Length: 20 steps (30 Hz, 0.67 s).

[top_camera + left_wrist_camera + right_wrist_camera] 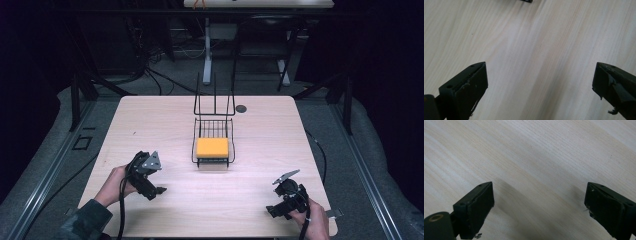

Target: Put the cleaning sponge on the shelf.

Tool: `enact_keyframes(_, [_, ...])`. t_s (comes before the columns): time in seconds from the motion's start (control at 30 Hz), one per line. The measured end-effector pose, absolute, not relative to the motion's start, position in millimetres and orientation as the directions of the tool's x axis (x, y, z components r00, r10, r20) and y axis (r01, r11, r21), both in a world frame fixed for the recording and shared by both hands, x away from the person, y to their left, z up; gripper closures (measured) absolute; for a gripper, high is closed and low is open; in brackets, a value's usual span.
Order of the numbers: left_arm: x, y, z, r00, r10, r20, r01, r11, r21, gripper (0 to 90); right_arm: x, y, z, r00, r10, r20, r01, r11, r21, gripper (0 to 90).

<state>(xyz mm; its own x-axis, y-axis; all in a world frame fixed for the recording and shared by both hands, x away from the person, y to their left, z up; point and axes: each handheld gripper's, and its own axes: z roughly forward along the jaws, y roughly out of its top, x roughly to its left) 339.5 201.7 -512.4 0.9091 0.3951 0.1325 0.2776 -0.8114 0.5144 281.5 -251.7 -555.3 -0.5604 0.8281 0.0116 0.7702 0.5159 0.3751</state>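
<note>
High view: left gripper (159,190) and right gripper (271,211) near table (150,120) edge.

The table (150,120) is brightly lit amid dark surroundings, while close views show soft shadows and slight blur.

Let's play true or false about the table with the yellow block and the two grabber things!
1. The yellow block lies in the black wire basket. True.
2. The left gripper is holding the block. False: its jaws are wide open over bare table.
3. The right gripper is open. True.
4. The basket stands at the table's near edge. False: it stands around the middle, towards the far side.
5. Both grippers are held by hands. True.
</note>
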Motion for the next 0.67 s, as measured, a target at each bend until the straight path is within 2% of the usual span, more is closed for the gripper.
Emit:
enact_keyframes(0.2, [329.7,214.0,-523.2,0.897,0.429,0.105,0.32,-0.796,0.514,0.2,281.5,-252.2,-555.2,-0.558,0.83,0.006,0.77,0.515,0.376,8.4])
enact_keyframes(0.33, [324.4,219.3,-534.1,0.89,0.447,0.084,0.357,-0.801,0.481,0.2,281.3,-252.3,-555.0,-0.562,0.827,0.008,0.768,0.518,0.377,8.4])
enact_keyframes(0.67, [323.3,218.9,-549.4,0.891,0.44,0.113,0.357,-0.833,0.422,0.7,281.4,-253.1,-554.9,-0.562,0.827,0.003,0.766,0.519,0.38,8.4])
